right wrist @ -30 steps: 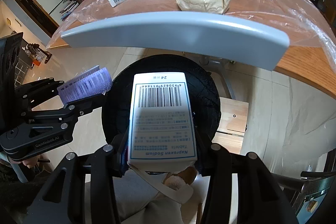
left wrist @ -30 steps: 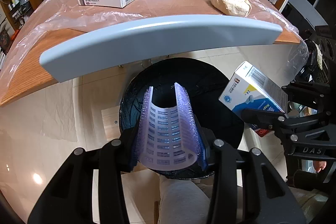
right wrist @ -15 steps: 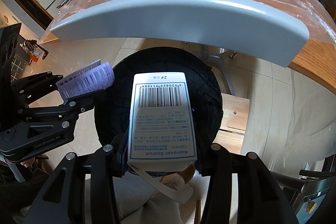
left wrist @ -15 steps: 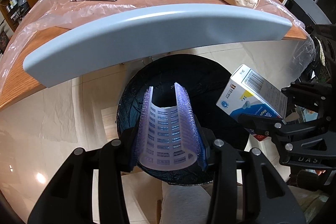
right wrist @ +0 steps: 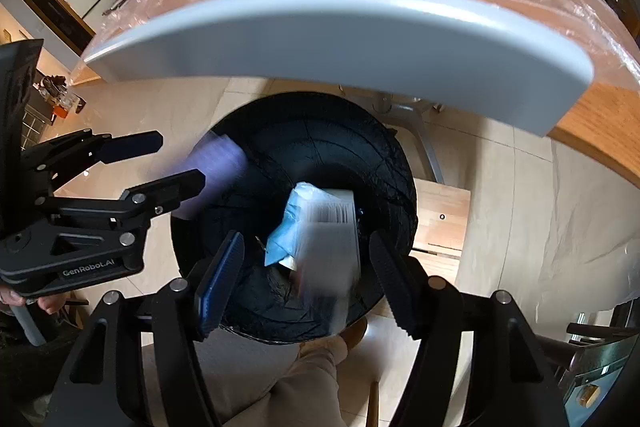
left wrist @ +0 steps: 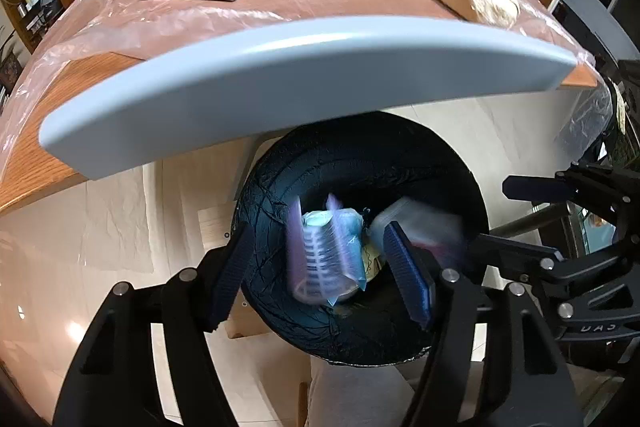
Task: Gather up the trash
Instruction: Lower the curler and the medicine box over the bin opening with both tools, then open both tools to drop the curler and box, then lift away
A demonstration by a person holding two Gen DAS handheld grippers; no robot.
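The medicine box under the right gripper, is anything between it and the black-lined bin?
Nothing visible. The medicine box is blurred, free of the opening right gripper, directly over the open black-lined bin.

Below the gripper, a crinkled glossy black plastic liner [left wrist: 280, 211] fills the bin; beyond it, a smooth matt grey chair back [left wrist: 280, 75], then a film-covered wooden table [left wrist: 60, 87].

Blurred roller [left wrist: 320, 259], box [right wrist: 332, 247] inside bin [left wrist: 280, 187]

Bin mouth [left wrist: 360, 163] open below; chair back [left wrist: 280, 75] blocks way fwd
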